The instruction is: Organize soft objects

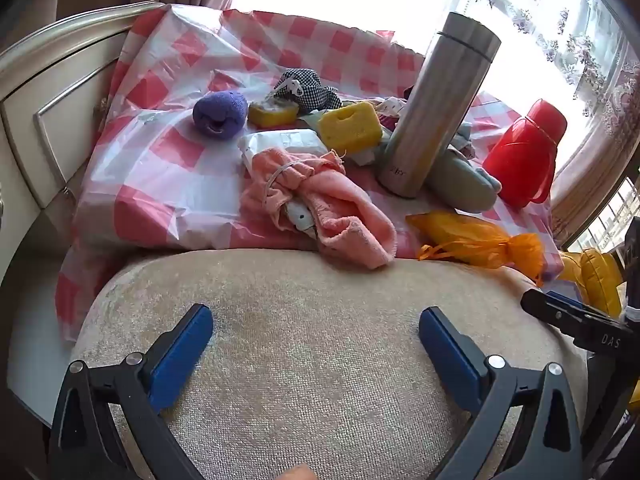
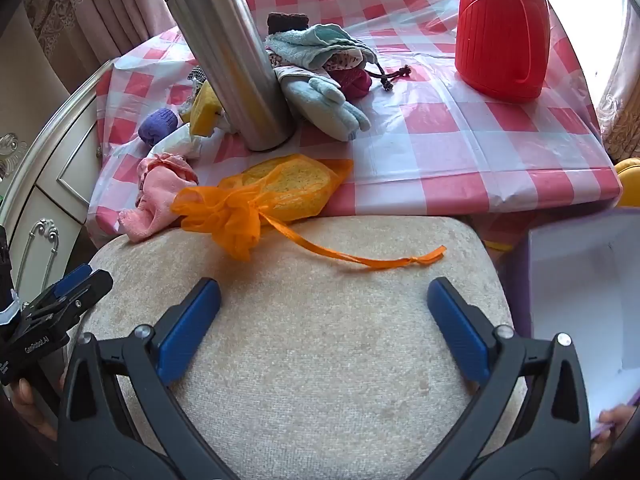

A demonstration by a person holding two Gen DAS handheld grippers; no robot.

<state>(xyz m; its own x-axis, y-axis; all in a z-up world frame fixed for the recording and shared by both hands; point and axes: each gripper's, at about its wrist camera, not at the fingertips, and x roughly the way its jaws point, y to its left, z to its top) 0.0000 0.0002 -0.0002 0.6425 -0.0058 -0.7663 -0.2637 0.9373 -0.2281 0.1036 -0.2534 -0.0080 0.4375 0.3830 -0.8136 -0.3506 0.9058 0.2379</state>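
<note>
Spread wide and holding nothing, the jaws of the left gripper [image 1: 316, 344] and right gripper [image 2: 324, 316] hover over a beige upholstered cushion [image 1: 312, 320], short of a table draped in a pink-and-white checked plastic cloth [image 2: 460, 136]. Soft goods crowd the cloth's left half: a pink towel [image 1: 320, 204] drooping over the near edge onto the cushion, a purple knitted piece [image 1: 220, 114], two yellow sponges [image 1: 350, 126], and a sponge in an orange mesh bag [image 2: 276, 190] whose ribbon [image 2: 360, 258] trails across the cushion. Only the right wrist view shows pale blue gloves [image 2: 328, 108] and a heap of small cloths behind the steel flask [image 2: 228, 52], plus a white-lined purple box [image 2: 588, 300] at the cushion's right side. Only the left wrist view shows a checked black-and-white cloth [image 1: 308, 92] at the back. Bare cloth lies between the flask and a red plastic jug [image 2: 502, 36].
</note>
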